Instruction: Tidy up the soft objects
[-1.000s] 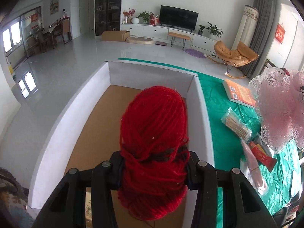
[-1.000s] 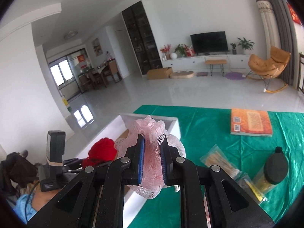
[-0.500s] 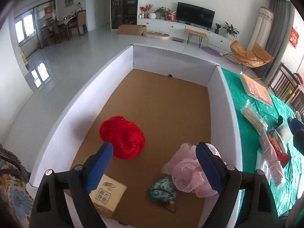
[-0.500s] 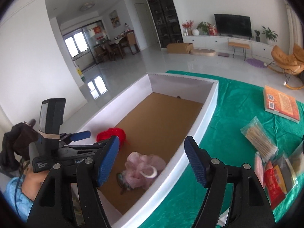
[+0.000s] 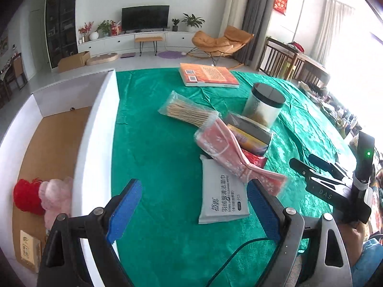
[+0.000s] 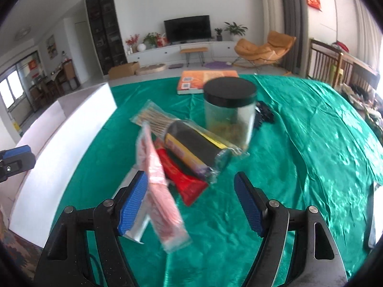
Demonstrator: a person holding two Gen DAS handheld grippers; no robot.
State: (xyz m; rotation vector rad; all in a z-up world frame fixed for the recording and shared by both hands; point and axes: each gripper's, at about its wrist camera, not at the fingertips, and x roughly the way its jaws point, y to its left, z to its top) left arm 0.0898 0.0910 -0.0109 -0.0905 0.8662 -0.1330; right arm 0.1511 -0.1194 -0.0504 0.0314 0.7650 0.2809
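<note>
The red yarn ball (image 5: 27,196) and the pink mesh puff (image 5: 56,197) lie side by side in the white-walled box (image 5: 95,129) at the left. My left gripper (image 5: 194,211) is open and empty above the green cloth, just right of the box. A pink packaged towel (image 5: 229,154) leans on a pile of packs in front of it, over a grey wipes pack (image 5: 221,193). My right gripper (image 6: 191,204) is open and empty, with the pink towel pack (image 6: 159,181) beside its left finger (image 6: 132,202).
A jar with a black lid (image 6: 228,112), a skewer pack (image 5: 189,113), a dark roll pack (image 6: 198,150), a red pack (image 6: 182,179) and an orange book (image 5: 208,74) lie on the green tablecloth (image 5: 155,148). A small tissue carton (image 5: 30,251) sits in the box's near corner.
Both grippers let go of the yarn ball and the puff, which dropped into the box. Both then swung right from the box to the pile of packs on the cloth.
</note>
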